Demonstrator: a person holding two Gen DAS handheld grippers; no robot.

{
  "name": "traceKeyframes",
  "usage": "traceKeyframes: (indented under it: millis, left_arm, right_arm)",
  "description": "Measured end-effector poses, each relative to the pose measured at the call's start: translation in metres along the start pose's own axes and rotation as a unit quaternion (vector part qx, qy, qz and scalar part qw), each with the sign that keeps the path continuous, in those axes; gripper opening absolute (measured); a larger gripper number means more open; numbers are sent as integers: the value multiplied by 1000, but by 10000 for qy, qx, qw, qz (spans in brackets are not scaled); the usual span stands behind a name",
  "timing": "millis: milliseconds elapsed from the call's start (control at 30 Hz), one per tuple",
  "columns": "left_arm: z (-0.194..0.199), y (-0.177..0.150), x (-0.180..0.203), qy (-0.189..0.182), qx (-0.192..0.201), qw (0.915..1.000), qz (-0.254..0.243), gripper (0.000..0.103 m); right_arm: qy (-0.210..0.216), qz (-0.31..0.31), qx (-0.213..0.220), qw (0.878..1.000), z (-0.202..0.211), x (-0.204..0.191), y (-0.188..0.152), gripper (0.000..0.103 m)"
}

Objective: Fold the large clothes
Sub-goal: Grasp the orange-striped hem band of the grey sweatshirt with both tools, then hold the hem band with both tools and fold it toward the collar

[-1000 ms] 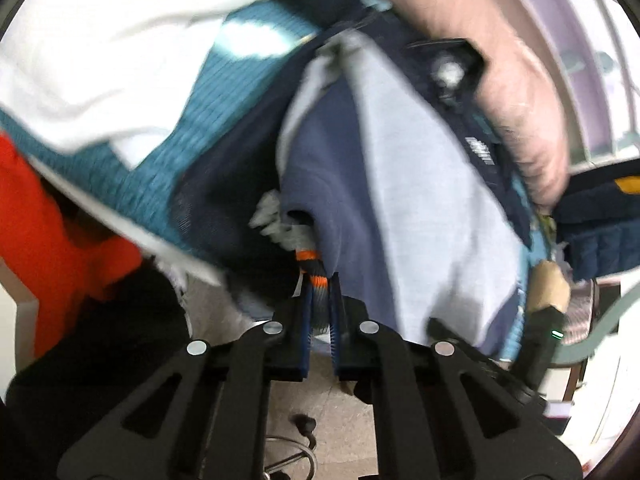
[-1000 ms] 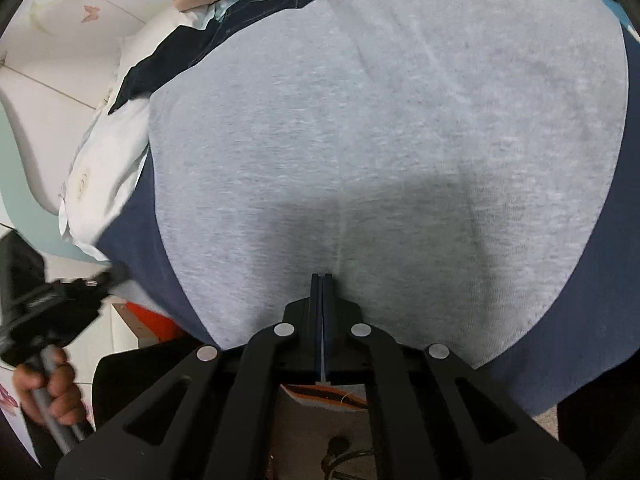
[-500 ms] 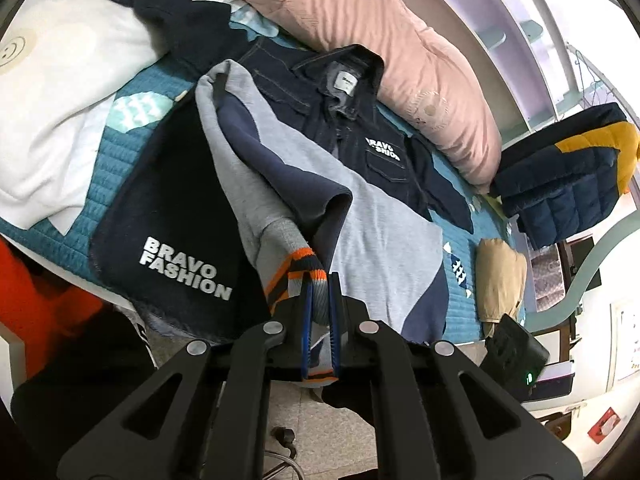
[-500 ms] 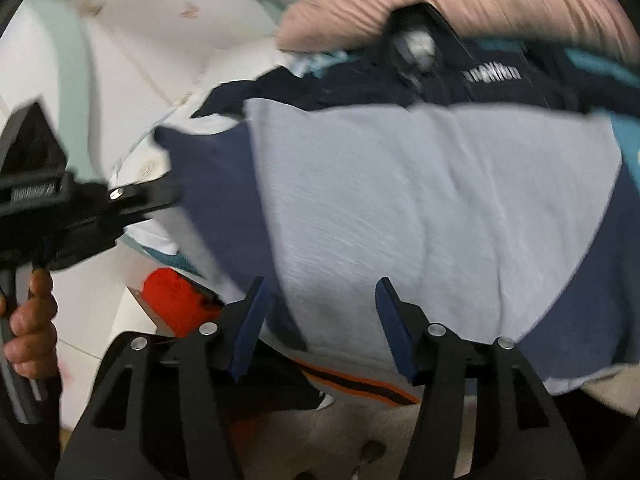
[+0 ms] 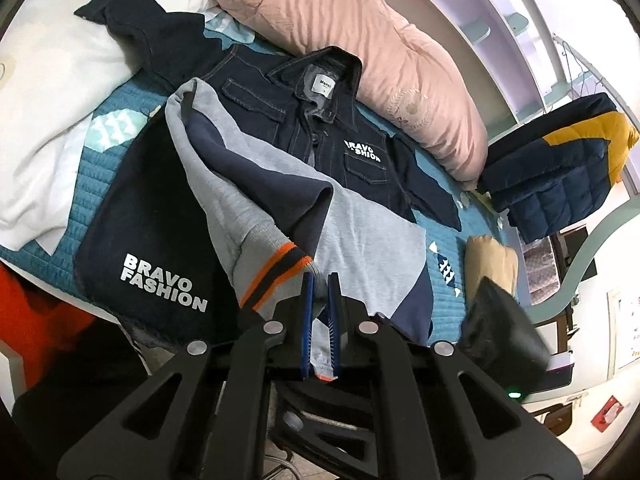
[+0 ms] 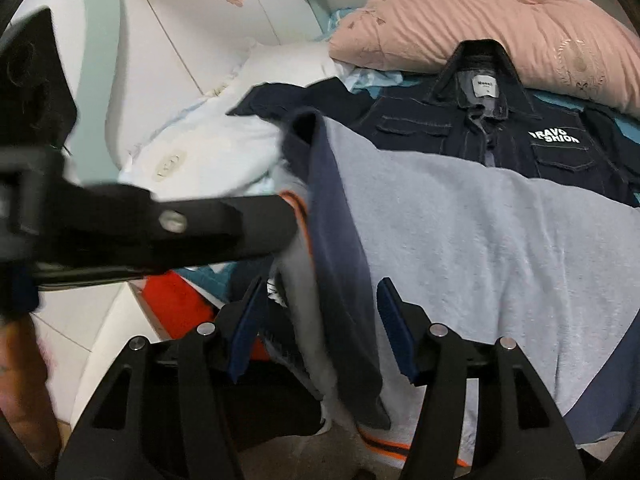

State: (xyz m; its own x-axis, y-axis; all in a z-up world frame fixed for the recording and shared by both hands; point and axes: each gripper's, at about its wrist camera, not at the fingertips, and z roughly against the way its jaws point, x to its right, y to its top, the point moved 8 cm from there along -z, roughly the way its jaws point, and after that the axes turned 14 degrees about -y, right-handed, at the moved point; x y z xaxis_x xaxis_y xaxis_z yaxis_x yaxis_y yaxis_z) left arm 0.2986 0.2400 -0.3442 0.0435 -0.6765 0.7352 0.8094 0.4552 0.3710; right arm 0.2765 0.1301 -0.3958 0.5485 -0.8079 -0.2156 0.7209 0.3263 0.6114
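Observation:
A grey and navy sweatshirt (image 5: 372,236) lies on the teal bed over a dark denim jacket (image 5: 320,120). My left gripper (image 5: 320,280) is shut on the sweatshirt's grey cuff with orange and black stripes (image 5: 280,268), holding the sleeve up across the body. In the right wrist view the sweatshirt (image 6: 500,240) fills the right side, and the left gripper's arm (image 6: 160,228) reaches in from the left holding the sleeve (image 6: 336,216). My right gripper (image 6: 320,300) is open, its jaws either side of the hanging sleeve without closing on it.
A pink duvet (image 5: 360,32) lies along the far side of the bed. A white pillow (image 5: 44,100) is at the left. A navy and yellow puffer jacket (image 5: 560,168) and a tan folded item (image 5: 492,264) are at the right. Something red (image 5: 36,312) sits below the bed edge.
My right gripper has let go of the sweatshirt hem and opened, then drawn back. My left gripper has pulled the sleeve cuff back and over the body.

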Motion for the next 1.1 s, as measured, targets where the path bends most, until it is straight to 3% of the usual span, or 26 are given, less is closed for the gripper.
traceKeyframes:
  millis: [200,233,267,300,367,467,533,633,800,1033,1100]
  left_arm:
    - [-4,-2,5,-84,-35,10000,-16,5]
    - [-4,-2,5,-93,-58,9999,-10,5]
    - [-4,-3,6,-91,-87,9999,-25,5]
    - [-4,-3,7,-136,-96,9999,-32,4]
    - [-1,-2,22,-562,-63,9983,-110,5]
    - [8,3,38,-623,158,9970,-422,10]
    - [9,7,38,-511,295,9974,-410,25]
    - [-1,8,24,-148,314,9991,-258,26]
    - [-50,-8,8,111,-172,9998,-62,27]
    - [-142,-44,11,164,-1025,9946,-76,32]
    - [-158,-52,10,267,-1168,9927,-142,38]
  right_arm:
    - [-190,59,-16,9998,-17,1,13,57]
    - [-90,-20,-58,9999,-22,2,16,32]
    - [-29,-100,-177,9998,-28,4,17,15]
    - [-1,-147,-222,9996,-29,5,17,14]
    - [-16,-290,-201,9994,-28,12,16,12]
    - [-117,-748,-73,9971,-18,33,14,12]
    - [-184,-936,127,9954,-2,49,16,12]
    - [-297,-1295,373,9904,24,81,16,12]
    - [-634,-1938,546,9775,59,145,2,12]
    - [-1142,-2833,332,9516,74,230,-57,12]
    - [-1129,-3057,244,9451,72,245,-74,12]
